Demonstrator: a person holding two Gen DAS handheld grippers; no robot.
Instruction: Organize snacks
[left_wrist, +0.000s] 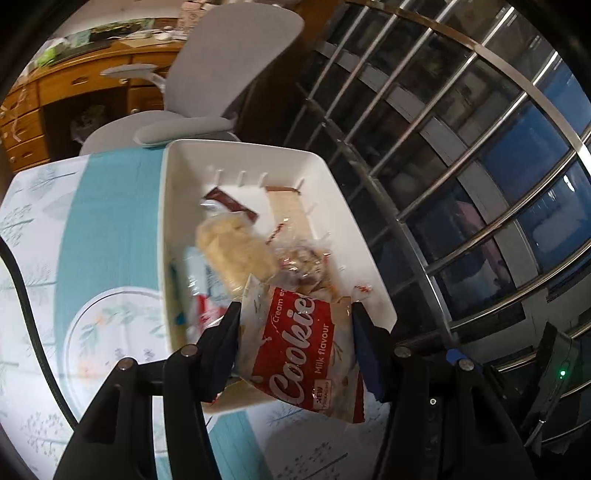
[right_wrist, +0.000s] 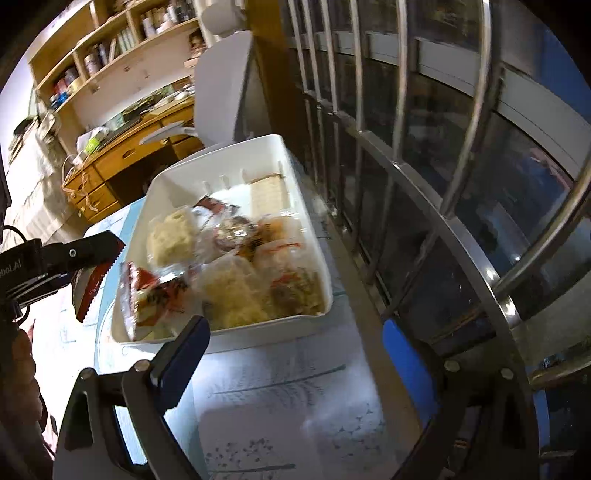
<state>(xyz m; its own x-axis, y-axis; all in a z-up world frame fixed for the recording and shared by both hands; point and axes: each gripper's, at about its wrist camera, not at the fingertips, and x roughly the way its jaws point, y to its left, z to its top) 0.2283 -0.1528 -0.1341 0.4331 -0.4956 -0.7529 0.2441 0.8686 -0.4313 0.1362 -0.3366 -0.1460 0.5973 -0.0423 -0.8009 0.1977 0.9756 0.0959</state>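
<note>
Steel window bars (left_wrist: 436, 155) ran along one side of the bench (left_wrist: 107, 229), which wore a pale cloth printed with teal trees, and a grey office chair (left_wrist: 229, 66) stood beyond it in front of a wooden desk (right_wrist: 122, 158).

On the cloth, close against the bars, sat a white plastic bin (left_wrist: 365, 258). Several wrapped snacks already lay in it: a pale, crumbly cake in clear film (left_wrist: 236, 247), a brown bar (left_wrist: 231, 203) near the far wall, and other clear packets blurred by motion.

The left gripper (left_wrist: 295, 347) was closed across a red cream cookies packet (left_wrist: 299, 343), milk flavour, with a finger pressing each side. It held the packet in the air over the bin's near rim, not yet released.

The right gripper (right_wrist: 295, 339) hung before the near end of the bin with its blue-padded fingers spread wide and nothing between them.

Judging from how full the bin looked, most of the sorting seemed done. The cookies still had to be lowered in and let go. Whether more snacks waited elsewhere on the bench could not be told.
</note>
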